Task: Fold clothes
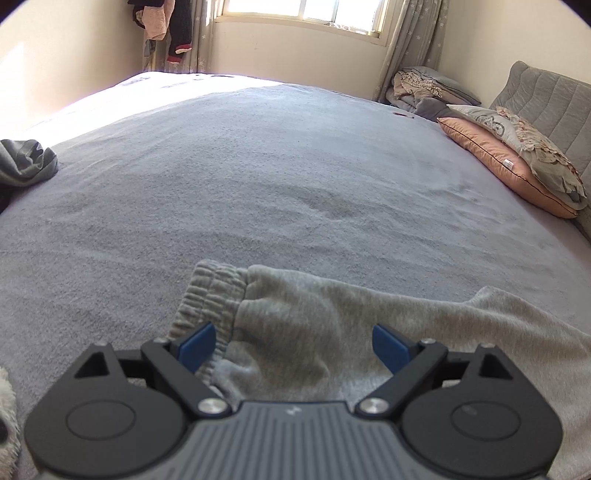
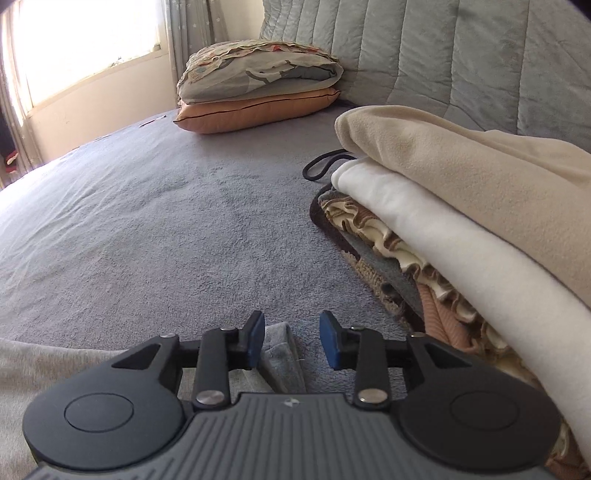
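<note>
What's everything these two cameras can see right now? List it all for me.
sweatpants: one pair, light grey, flat on the bed just ahead of both grippers
bed cover: one, grey-blue, spread across the bed
pillows: two stacked, orange under a grey patterned one, by the headboard
headboard: one, grey, quilted
folded pile: one stack, beige, white and brown, right of the right gripper
black cord: one, by the pile
window: one, bright, far wall
hanging clothes: several, pink and dark, far corner
left hand-held gripper: open over the waistband
right hand-held gripper: open
</note>
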Action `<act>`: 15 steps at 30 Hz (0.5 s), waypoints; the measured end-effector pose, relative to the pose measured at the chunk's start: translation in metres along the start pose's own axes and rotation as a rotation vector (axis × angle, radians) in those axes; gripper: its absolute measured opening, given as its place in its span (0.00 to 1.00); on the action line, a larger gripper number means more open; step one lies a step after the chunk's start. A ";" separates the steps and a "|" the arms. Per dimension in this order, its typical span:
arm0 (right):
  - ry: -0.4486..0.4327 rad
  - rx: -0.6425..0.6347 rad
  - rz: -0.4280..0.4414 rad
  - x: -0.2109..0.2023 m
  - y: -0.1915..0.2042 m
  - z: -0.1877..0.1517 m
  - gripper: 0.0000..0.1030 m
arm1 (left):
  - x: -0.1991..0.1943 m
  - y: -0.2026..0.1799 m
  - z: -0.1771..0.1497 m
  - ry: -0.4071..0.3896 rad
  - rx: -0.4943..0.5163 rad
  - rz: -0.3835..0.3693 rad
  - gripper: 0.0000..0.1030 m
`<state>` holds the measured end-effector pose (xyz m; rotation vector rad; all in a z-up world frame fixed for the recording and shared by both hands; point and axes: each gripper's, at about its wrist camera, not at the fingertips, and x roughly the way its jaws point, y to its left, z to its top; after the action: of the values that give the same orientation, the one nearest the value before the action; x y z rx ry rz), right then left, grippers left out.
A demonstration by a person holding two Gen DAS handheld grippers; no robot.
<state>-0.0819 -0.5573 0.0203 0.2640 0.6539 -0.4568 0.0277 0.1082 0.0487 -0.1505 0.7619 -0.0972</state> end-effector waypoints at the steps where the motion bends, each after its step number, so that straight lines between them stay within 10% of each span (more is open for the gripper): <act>1: -0.024 -0.003 -0.037 -0.003 0.001 0.001 0.32 | 0.000 0.001 0.000 0.001 -0.005 -0.002 0.90; 13: 0.062 -0.056 0.053 0.004 0.011 -0.004 0.33 | 0.004 0.002 -0.001 0.014 0.024 0.052 0.91; 15: 0.069 -0.106 0.008 0.008 0.018 -0.005 0.17 | 0.010 0.007 -0.003 0.036 0.020 0.088 0.91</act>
<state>-0.0709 -0.5425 0.0131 0.1824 0.7415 -0.4054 0.0329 0.1130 0.0388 -0.0967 0.8024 -0.0239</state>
